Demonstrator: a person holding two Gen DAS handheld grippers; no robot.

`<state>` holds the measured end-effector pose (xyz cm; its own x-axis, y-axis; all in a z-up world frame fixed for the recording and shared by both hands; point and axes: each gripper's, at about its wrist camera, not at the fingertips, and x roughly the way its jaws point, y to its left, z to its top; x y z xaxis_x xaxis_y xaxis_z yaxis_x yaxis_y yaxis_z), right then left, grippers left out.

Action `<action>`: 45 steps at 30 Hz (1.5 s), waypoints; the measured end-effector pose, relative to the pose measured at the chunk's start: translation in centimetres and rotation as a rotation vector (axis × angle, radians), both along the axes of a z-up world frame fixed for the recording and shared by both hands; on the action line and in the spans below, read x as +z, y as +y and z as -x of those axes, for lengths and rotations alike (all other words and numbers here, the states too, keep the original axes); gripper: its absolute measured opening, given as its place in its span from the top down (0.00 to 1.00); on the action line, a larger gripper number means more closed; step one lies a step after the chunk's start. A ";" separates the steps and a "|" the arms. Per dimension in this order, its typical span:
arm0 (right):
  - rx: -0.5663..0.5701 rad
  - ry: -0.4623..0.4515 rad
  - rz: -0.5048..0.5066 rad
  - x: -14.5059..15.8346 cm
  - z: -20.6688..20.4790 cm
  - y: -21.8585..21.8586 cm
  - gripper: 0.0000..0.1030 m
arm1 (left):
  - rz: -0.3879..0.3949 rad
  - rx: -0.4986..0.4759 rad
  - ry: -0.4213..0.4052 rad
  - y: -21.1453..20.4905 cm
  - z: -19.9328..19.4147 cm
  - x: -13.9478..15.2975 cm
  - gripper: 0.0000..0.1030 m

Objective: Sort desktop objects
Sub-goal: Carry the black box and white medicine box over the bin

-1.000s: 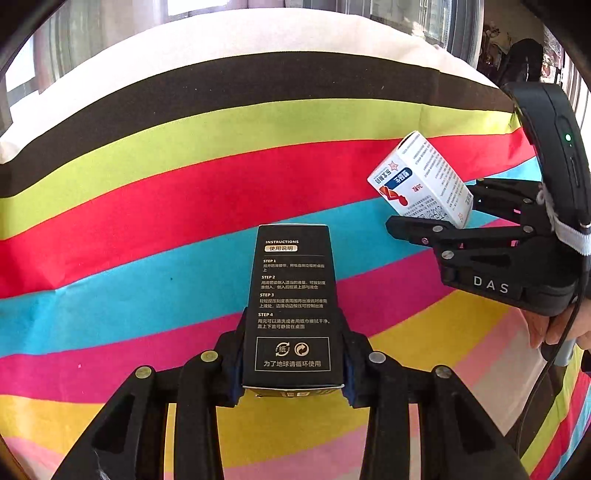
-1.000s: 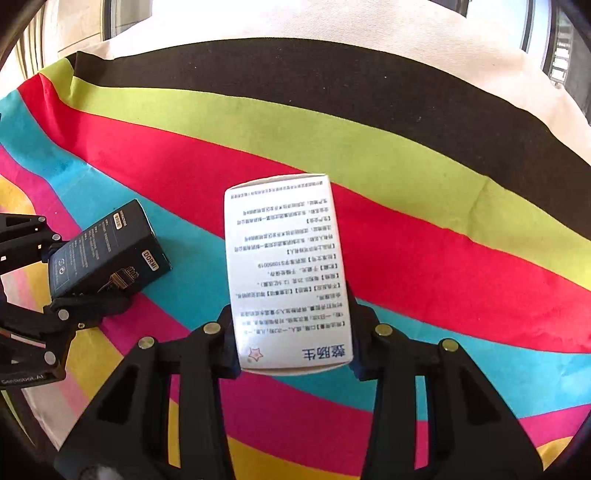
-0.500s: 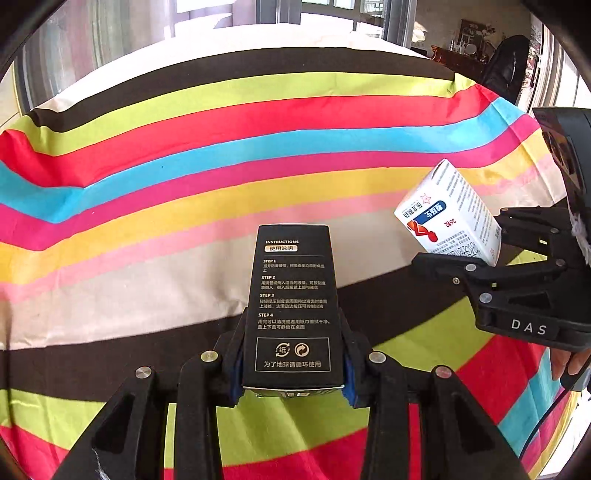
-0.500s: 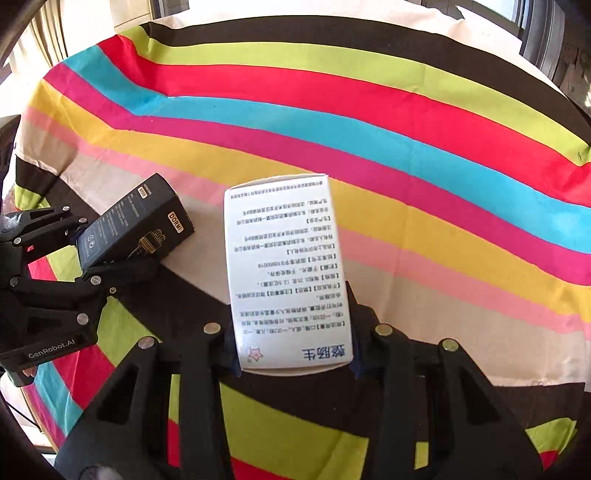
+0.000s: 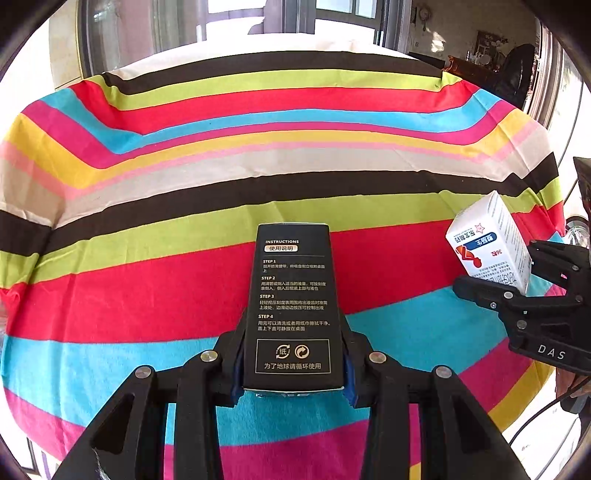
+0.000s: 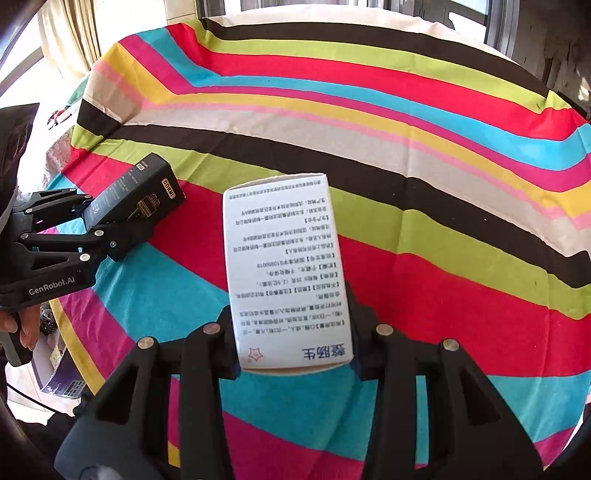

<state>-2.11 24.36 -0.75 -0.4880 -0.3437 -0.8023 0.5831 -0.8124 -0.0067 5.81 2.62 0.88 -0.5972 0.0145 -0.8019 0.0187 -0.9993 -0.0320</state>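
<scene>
My left gripper (image 5: 293, 363) is shut on a black box (image 5: 293, 295) with white instruction text and holds it above the striped tablecloth (image 5: 184, 177). The black box also shows in the right wrist view (image 6: 136, 199), with the left gripper (image 6: 92, 218) at the left. My right gripper (image 6: 293, 332) is shut on a white medicine box (image 6: 286, 266) with blue print, held above the cloth. The white box also shows at the right of the left wrist view (image 5: 487, 245), clamped by the right gripper (image 5: 517, 277).
The table under the striped cloth (image 6: 406, 147) is round; its far edge (image 5: 258, 55) lies ahead, with windows (image 5: 295, 14) beyond. Dark furniture (image 5: 480, 66) stands at the back right. The table's left edge (image 6: 74, 350) drops to the floor.
Both grippers have pulled back and up with their boxes, so more of the table and its far edge shows. Both grips are unchanged.
</scene>
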 end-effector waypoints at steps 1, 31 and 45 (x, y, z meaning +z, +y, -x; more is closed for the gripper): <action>0.001 0.004 0.000 0.0 -0.8 0.1 0.57 | -0.002 0.009 0.002 1.4 1.4 -0.9 0.62; 0.274 0.072 -0.057 -0.5 -9.9 -11.8 0.57 | -0.079 0.304 0.144 -6.5 -10.5 -1.4 0.62; 0.657 0.058 -0.080 -1.4 -18.6 -23.0 0.57 | -0.030 0.642 0.205 -15.7 -21.3 -2.2 0.61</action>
<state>16.50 1.36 -2.16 -0.2406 -0.5247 -0.8166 0.9539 -0.2832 -0.0990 27.10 -13.03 -1.32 -0.6347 -0.3737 -0.6764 0.5996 -0.7903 -0.1260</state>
